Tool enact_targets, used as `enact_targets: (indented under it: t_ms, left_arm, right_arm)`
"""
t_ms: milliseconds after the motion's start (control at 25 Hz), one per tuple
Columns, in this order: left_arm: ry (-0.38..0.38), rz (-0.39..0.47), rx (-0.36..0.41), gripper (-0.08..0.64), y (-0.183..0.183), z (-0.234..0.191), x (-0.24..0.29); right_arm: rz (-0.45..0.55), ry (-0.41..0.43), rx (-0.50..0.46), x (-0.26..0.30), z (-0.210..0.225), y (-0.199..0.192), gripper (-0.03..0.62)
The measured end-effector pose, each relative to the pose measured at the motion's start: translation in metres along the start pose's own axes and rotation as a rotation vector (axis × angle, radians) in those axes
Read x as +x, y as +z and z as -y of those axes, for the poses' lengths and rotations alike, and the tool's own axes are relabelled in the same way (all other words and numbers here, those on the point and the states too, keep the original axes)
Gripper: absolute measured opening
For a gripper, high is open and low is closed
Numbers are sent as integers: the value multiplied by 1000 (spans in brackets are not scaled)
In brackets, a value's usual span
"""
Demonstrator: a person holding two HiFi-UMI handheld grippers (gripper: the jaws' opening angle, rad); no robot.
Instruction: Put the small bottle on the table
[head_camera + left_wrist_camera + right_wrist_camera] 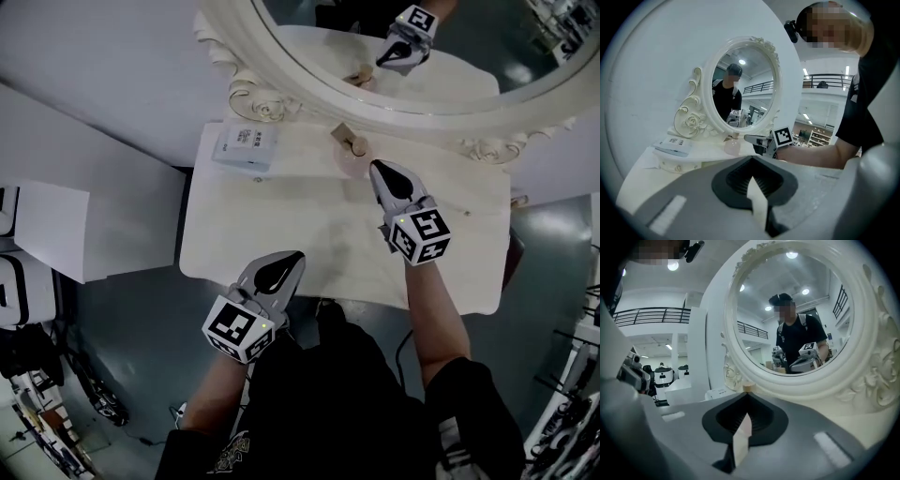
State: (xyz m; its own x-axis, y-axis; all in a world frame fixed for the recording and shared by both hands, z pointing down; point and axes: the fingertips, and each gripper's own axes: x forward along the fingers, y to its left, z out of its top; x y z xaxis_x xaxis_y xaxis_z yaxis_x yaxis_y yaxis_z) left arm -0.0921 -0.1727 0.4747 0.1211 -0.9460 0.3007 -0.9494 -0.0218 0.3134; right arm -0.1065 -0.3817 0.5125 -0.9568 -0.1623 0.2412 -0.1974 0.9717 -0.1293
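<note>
A small round pinkish bottle [352, 153] with a wooden cap stands on the white vanity table [281, 225], close to the mirror's frame. My right gripper [376, 166] is shut and empty, with its tip just to the right of the bottle. In the right gripper view only the bottle's cap [748, 386] peeks over the closed jaws [746, 395]. My left gripper [297, 255] is shut on nothing at the table's front edge. The left gripper view shows the bottle [732, 146] with the right gripper [749, 138] beside it, beyond the left gripper [751, 159].
An oval mirror in an ornate white frame [309, 75] stands along the back of the table. A small white box [246, 147] lies at the table's back left. A white wall panel [84, 197] is to the left, and grey floor surrounds the table.
</note>
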Motion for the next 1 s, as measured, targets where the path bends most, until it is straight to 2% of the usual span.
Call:
enact_targets:
  t_ms: [240,560,1000]
  left_arm:
    - [-65,4,40,0,1,11,-25]
    - [-131,-39,59,0,-19,21,-76]
    - [-240,-50,91,0,-48,37,-149]
  right_arm:
    - [1,-15,29,-46,-45,7,25]
    - [-2,3,63,-94,-148,6,25]
    - [3,-95,120,-150,-248,-16,26]
